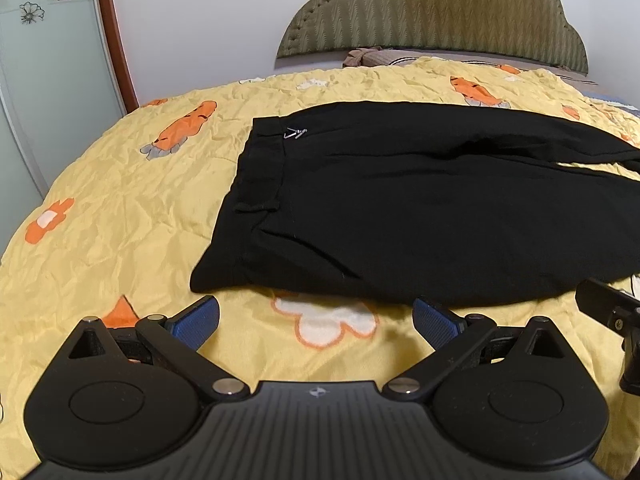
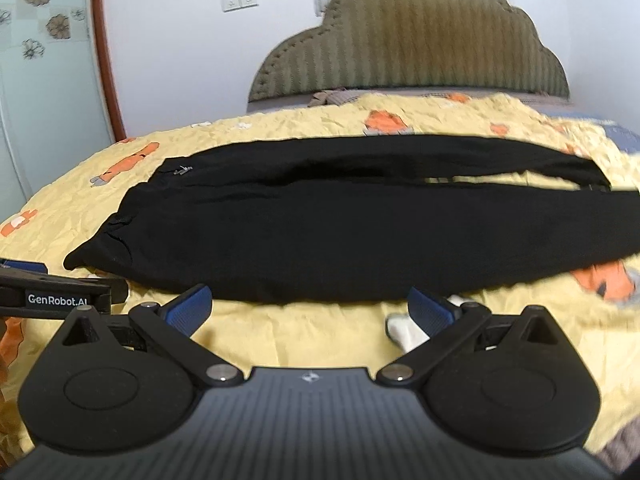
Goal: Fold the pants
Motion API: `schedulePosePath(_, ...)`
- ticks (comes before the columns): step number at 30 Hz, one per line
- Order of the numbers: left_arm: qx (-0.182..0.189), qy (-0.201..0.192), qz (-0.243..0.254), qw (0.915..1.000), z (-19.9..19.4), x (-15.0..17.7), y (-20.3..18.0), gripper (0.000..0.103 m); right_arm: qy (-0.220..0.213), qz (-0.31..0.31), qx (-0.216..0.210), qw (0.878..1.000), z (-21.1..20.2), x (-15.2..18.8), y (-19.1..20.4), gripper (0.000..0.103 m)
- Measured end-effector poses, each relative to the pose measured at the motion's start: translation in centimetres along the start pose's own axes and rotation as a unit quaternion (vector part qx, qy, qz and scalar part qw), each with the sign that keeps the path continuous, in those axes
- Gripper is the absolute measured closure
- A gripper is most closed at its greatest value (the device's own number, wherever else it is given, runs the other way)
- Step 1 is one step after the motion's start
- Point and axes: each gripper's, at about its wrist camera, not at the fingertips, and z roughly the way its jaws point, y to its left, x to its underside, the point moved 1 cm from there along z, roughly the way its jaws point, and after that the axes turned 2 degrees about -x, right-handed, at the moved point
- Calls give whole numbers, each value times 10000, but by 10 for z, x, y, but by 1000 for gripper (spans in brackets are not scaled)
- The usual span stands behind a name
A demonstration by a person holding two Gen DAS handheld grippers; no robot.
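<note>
Black pants (image 1: 420, 208) lie flat on the yellow bedspread (image 1: 120, 200), waistband to the left, legs running to the right. They also show in the right wrist view (image 2: 340, 232), with the two legs slightly apart at the right end. My left gripper (image 1: 316, 316) is open and empty, just short of the pants' near edge by the waist. My right gripper (image 2: 308, 308) is open and empty, just short of the near edge further along the leg. The left gripper's side shows in the right wrist view (image 2: 60, 296). The right gripper's side shows in the left wrist view (image 1: 616, 316).
The bedspread (image 2: 320, 340) has orange carrot and flower prints. A padded olive headboard (image 1: 432, 12) stands at the far side against a white wall. A glass door with a wooden frame (image 1: 48, 60) is at the left.
</note>
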Motion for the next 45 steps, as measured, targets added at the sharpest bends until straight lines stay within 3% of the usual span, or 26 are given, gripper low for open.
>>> schedulePosePath(6,99,-36,114,9999,12,-30,15,0,-182,-373,-404,9983,13,-29,0,0)
schedulePosePath(12,469,-8,-7,9989,46,-79,57,0,-413,-1048,-915,9894,43,-82,-4,0)
schedulePosePath(15,596,63,-287,9978,75,-108,83,0,-355,-1578,-1214,9793,71,-109,-2,0)
schedulePosePath(20,532,108,-451,9975,132,-157,109,0,-394,-2459,-1800,9516,118,-145,4,0)
schedulePosePath(23,850,344,-582,9941,168,-180,113,0,-129,-2661,-1946,9440,159,-170,6,0)
schedulePosePath(26,1164,492,-713,9894,198,-196,113,0,360,-2628,-1801,9472,211,-196,3,1)
schedulePosePath(30,1441,707,-662,9848,238,-218,113,0,806,-2586,-1702,9474,276,-222,-9,18)
schedulePosePath(34,1848,940,-563,9767,274,-234,121,0,1291,-2735,-1891,9342,333,-236,-26,22)
schedulePosePath(39,2532,1312,-375,9578,313,-245,127,0,2103,-2522,-2480,9114,382,-245,-40,23)
schedulePosePath(45,2742,1482,44,9502,334,-252,121,0,2822,-2458,-2659,8884,415,-247,-50,23)
